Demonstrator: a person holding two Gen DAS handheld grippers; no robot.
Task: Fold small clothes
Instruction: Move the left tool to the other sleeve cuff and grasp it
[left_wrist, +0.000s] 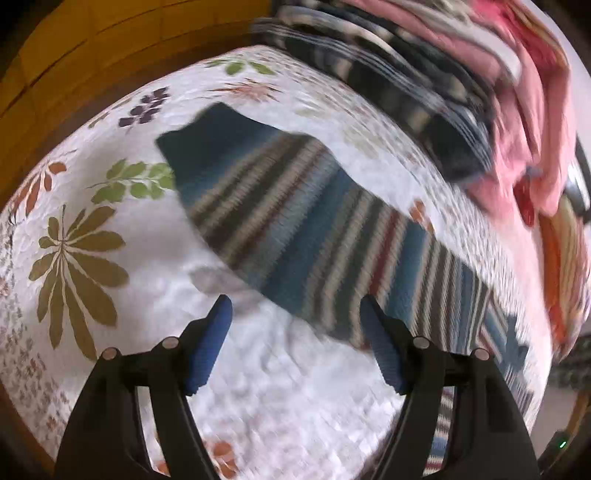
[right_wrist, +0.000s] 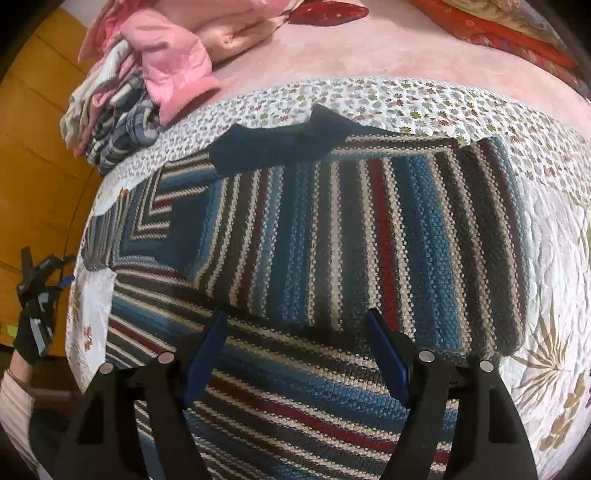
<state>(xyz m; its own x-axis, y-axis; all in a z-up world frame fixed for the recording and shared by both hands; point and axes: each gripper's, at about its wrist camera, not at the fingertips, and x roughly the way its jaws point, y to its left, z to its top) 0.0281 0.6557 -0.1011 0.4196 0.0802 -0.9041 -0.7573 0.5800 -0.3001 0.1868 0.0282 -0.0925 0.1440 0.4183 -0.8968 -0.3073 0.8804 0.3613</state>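
Your left gripper (left_wrist: 295, 321) hangs over the quilt (left_wrist: 122, 206) with its blue pads (left_wrist: 210, 343) spread wide and nothing between them. The view is blurred, but the striped sweater (left_wrist: 295, 221) shows just past the pads, one sleeve stretched flat toward the upper left, its dark blue cuff lying on the quilt's leaf print. Behind it, at the quilt's far edge, sits a pile of clothes (left_wrist: 461, 85), striped and pink.

Your right gripper (right_wrist: 295, 332) is also parted wide and empty, poised above the sweater (right_wrist: 332, 229), which fills the middle of that view. It lies flat on the quilt (right_wrist: 554, 258), a sleeve folded across the body, with a dark blue band along the far edge. The pile (right_wrist: 147, 85) is at upper left, partly on the quilt's corner.
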